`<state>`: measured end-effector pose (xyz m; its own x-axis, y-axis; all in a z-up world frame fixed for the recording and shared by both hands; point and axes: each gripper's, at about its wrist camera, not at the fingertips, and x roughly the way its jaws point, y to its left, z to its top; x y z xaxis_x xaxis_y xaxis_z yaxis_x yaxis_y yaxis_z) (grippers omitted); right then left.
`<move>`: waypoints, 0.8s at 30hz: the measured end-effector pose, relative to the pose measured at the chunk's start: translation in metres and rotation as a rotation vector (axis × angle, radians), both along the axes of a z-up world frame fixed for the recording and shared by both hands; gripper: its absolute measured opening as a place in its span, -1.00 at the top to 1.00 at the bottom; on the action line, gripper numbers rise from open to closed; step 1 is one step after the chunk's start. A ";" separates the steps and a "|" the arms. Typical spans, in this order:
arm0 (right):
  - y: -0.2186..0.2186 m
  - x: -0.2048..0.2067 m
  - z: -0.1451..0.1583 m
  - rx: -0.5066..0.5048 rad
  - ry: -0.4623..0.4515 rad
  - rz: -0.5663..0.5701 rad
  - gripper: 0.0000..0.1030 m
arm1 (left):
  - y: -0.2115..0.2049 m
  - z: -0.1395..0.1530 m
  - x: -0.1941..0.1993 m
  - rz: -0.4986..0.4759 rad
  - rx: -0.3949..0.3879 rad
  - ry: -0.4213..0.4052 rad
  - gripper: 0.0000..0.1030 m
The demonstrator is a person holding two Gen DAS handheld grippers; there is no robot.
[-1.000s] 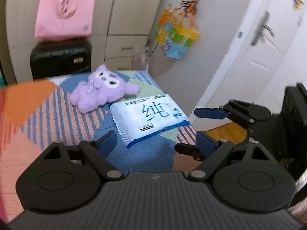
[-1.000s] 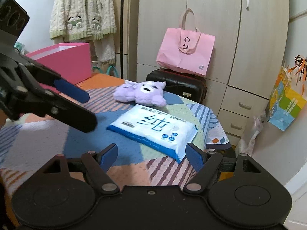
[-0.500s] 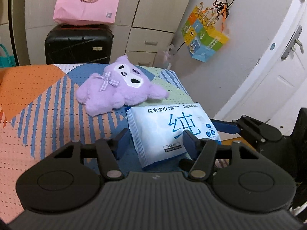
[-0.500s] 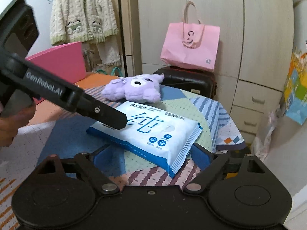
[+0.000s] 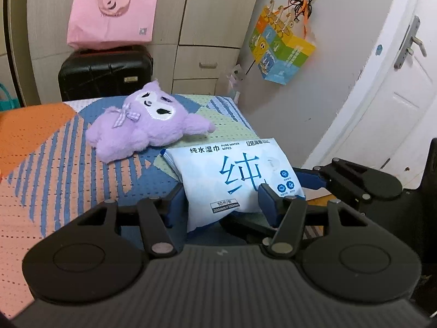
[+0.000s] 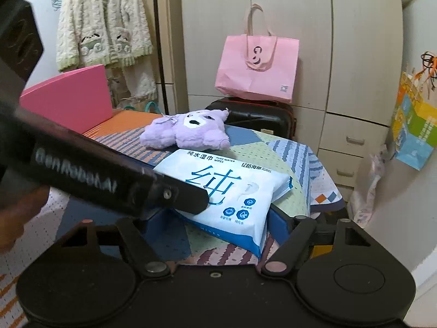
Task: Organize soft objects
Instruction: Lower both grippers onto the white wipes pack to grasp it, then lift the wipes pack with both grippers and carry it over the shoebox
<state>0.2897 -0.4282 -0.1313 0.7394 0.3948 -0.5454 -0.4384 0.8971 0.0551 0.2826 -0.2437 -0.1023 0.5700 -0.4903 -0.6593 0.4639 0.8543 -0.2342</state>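
Blue-padded fingers (image 5: 269, 199) of the left gripper (image 5: 221, 202) are set on either side of the near end of the wipes pack (image 5: 235, 177), with the pack lying between them; whether the pads press on it or merely flank it cannot be told from either view. From the right wrist view, the right gripper (image 6: 221, 224) is seen spread wide, its blue fingers (image 6: 278, 222) straddling the near corner of the same wipes pack (image 6: 232, 196) without visibly clamping it. The left gripper's black body (lettered along its side) is seen crossing the right wrist view from the left, with its tip (image 6: 191, 202) over the pack's left end.

The pack, white and blue with large blue characters, is laid flat on the patterned tablecloth (image 5: 54, 164) near the table's right edge. Just behind it, a purple plush toy (image 5: 144, 128) is lying face up on the cloth, one limb close to the pack's far edge; contact between them cannot be confirmed.

Behind the table, a black suitcase (image 5: 106, 73) is stood against the wardrobe, and a pink bag (image 5: 112, 13) is rested on top of it. A colourful paper bag (image 5: 281, 52) is hung on the wall by the door. A pink box (image 6: 68, 101) is placed at the table's far left, and a cream knitted cardigan (image 6: 101, 24) is hung behind it.
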 end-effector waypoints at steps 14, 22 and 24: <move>0.026 -0.046 0.020 -0.048 0.031 -0.066 -0.54 | 0.021 0.019 -0.048 -0.082 0.053 -0.036 -0.09; 0.046 -0.084 0.036 0.036 0.095 -0.107 -0.54 | 0.057 0.035 -0.081 -0.132 0.047 -0.018 -0.09; 0.054 -0.095 0.039 0.038 0.099 -0.107 -0.54 | 0.067 0.038 -0.091 -0.137 0.046 -0.017 -0.09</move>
<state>0.1947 -0.3744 -0.0922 0.7218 0.3383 -0.6038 -0.3308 0.9349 0.1285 0.1918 -0.1768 -0.0645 0.5116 -0.5333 -0.6737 0.5804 0.7927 -0.1868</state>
